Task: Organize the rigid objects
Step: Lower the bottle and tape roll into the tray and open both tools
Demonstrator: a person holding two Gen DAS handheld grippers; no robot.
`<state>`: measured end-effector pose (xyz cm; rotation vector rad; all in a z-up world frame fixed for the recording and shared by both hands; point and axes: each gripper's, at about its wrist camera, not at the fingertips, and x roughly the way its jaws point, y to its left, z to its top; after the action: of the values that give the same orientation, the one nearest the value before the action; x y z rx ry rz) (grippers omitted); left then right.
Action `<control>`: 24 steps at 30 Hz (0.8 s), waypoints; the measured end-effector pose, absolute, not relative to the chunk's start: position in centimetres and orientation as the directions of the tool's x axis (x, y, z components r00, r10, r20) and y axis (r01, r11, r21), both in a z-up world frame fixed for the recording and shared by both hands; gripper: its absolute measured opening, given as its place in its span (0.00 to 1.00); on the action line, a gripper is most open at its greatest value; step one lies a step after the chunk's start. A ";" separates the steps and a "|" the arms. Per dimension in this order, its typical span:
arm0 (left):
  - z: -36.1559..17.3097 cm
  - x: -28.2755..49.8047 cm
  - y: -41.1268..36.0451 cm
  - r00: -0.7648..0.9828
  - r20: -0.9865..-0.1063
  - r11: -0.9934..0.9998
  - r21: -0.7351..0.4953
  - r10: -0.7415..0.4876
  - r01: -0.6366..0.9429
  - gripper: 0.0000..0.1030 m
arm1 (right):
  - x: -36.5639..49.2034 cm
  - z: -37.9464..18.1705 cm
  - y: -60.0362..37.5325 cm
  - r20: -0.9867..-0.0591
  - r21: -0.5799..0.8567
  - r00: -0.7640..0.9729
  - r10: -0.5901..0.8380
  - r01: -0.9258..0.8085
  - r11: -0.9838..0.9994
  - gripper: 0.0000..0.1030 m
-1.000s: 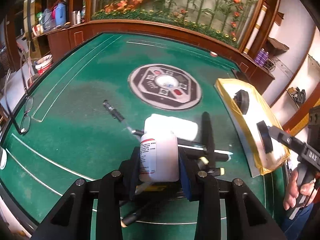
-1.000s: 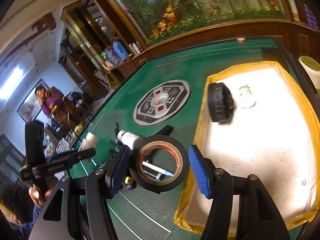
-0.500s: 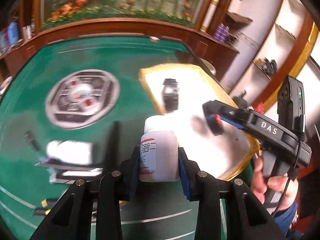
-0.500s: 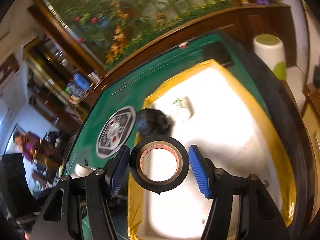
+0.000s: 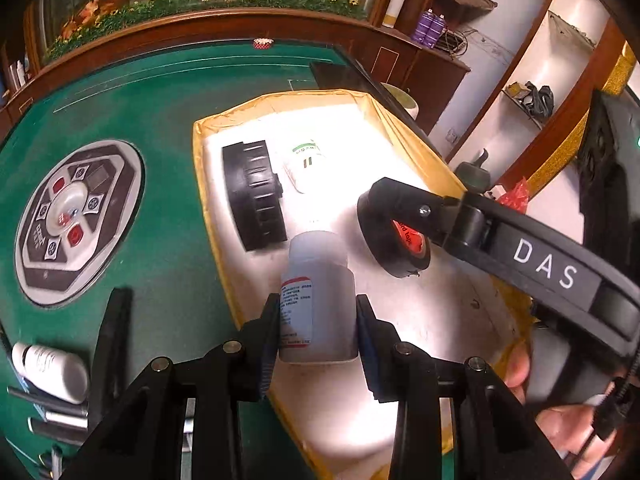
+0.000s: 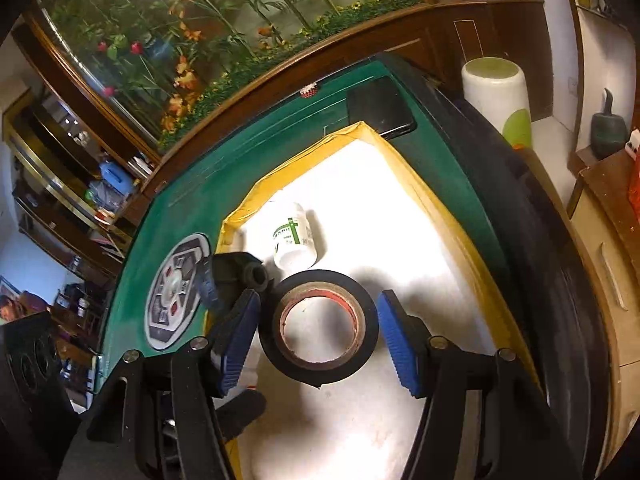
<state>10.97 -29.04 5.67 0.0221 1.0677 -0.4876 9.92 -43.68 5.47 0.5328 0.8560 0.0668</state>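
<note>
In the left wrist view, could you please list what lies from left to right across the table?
White tube → round centre panel → black wheel → small white bottle → tape roll, inside the tray.

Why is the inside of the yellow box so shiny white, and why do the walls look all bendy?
In the left wrist view, strong light washes out the floor of the yellow box, leaving the small white bottle pale. In the right wrist view, the same glare, with the tape roll casting a soft shadow. In both views, the fisheye lens bends the table edge and corners go dark.
</note>
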 end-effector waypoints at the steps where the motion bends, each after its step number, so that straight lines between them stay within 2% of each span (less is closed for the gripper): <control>1: 5.5 11.2 -29.2 0.384 -0.846 0.895 -0.215 -0.370 0.390 0.36 | 10.2 5.5 -43.7 -0.706 0.468 0.658 0.261 0.157 0.870 0.58; 6: 4.9 11.6 -29.7 0.395 -0.850 0.903 -0.192 -0.348 0.383 0.36 | 11.9 4.9 -42.8 -0.748 0.427 0.619 0.241 0.170 0.888 0.58; 13: 4.9 11.7 -30.2 0.429 -0.843 0.909 -0.153 -0.324 0.387 0.37 | 12.7 4.8 -42.5 -0.757 0.418 0.607 0.243 0.164 0.893 0.58; 20: 4.8 11.5 -30.6 0.444 -0.833 0.902 -0.139 -0.330 0.409 0.45 | 12.7 4.8 -42.4 -0.762 0.417 0.599 0.248 0.160 0.895 0.59; 21: 4.8 11.5 -30.7 0.445 -0.833 0.902 -0.136 -0.328 0.410 0.50 | 12.7 4.8 -42.3 -0.761 0.420 0.598 0.252 0.158 0.894 0.59; 24: 4.9 11.4 -30.7 0.443 -0.832 0.901 -0.142 -0.334 0.411 0.52 | 12.6 5.2 -42.2 -0.752 0.421 0.609 0.253 0.148 0.895 0.59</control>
<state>11.42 -30.68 4.94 0.0848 1.0113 -0.4623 12.57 -42.25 5.17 0.4749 0.9236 0.0635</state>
